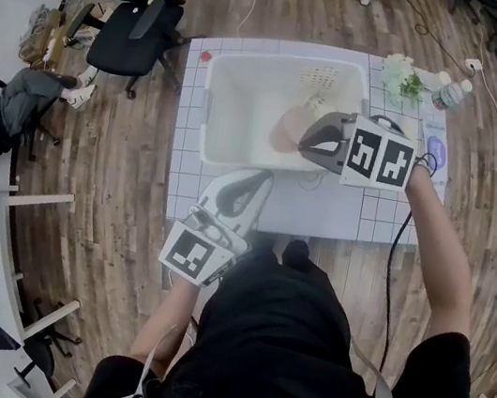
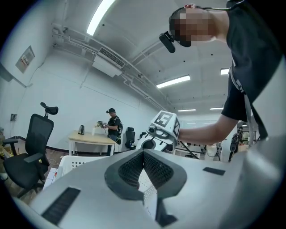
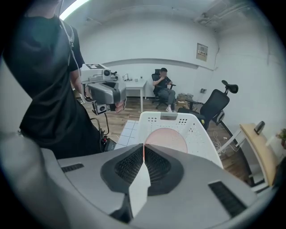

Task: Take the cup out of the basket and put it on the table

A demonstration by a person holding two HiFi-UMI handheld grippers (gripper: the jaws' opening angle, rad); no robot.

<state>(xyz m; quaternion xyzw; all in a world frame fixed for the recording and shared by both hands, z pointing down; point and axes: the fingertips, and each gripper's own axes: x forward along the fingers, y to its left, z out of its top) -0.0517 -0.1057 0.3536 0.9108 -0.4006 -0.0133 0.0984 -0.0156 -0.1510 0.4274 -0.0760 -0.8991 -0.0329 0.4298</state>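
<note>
Right gripper view: right claw (image 3: 143,152) pinches cup (image 3: 166,139) (over basket (image 3: 202,134)); left claw (image 2: 143,154) closed.

The basket (image 1: 208,112) is sitting on the table (image 1: 321,218). Your right gripper (image 1: 304,141) is reaching in over the basket's right rim, and the cup (image 1: 288,130) is sitting at its tips, within the basket's right half. Your left gripper (image 1: 264,180) is hovering just before the basket's near rim. A plant (image 1: 399,75) and a bottle (image 1: 450,93) are standing beyond the basket's far right corner.
</note>
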